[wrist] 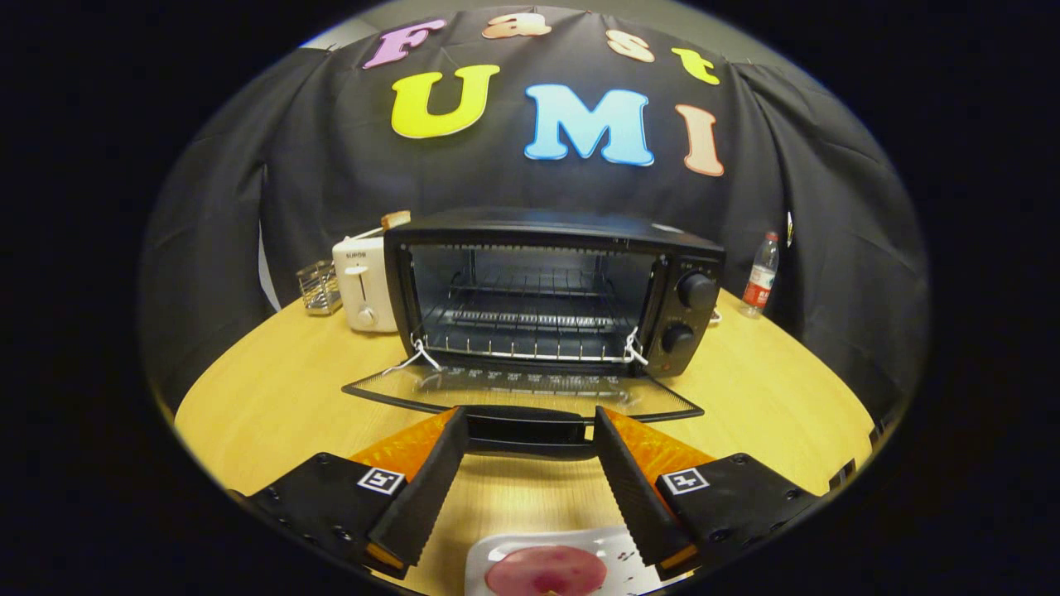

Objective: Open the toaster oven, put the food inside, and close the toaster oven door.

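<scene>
The black toaster oven (551,228) stands on the wooden table (273,397) with its glass door (522,387) folded down flat toward me. Its inside holds a bare wire rack (530,319). The door's black handle (530,434) lies right between my fingertips. My gripper (530,418) is open wide, one finger (426,484) at each end of the handle; I cannot tell if they touch it. A pink round slice of food (546,571) rests on a white plate (497,550) below the fingers, close to me.
A white pop-up toaster (364,285) and a small wire basket (319,287) stand left of the oven. A water bottle (760,275) stands to its right near the cloth wall. The oven's two knobs (696,291) face me.
</scene>
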`<state>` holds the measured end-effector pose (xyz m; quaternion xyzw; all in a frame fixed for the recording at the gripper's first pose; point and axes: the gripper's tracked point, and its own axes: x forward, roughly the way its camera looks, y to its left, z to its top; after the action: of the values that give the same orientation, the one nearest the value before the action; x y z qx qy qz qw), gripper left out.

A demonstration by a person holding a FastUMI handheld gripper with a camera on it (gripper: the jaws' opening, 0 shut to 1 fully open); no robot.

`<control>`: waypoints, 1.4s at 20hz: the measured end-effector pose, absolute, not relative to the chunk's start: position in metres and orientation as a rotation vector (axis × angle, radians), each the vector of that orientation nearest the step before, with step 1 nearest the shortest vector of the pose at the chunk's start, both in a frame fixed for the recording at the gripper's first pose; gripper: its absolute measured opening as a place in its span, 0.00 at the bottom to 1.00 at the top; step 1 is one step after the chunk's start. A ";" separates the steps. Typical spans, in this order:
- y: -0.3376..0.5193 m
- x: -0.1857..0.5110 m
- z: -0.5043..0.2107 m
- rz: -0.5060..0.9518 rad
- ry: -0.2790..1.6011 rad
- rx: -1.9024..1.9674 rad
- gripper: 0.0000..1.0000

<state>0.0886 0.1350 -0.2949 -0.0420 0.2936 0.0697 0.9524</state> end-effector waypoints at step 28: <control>0.015 0.001 -0.291 0.450 1.160 0.178 0.98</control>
<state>0.0013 0.0145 -0.2905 0.0832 0.5425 0.2106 0.8090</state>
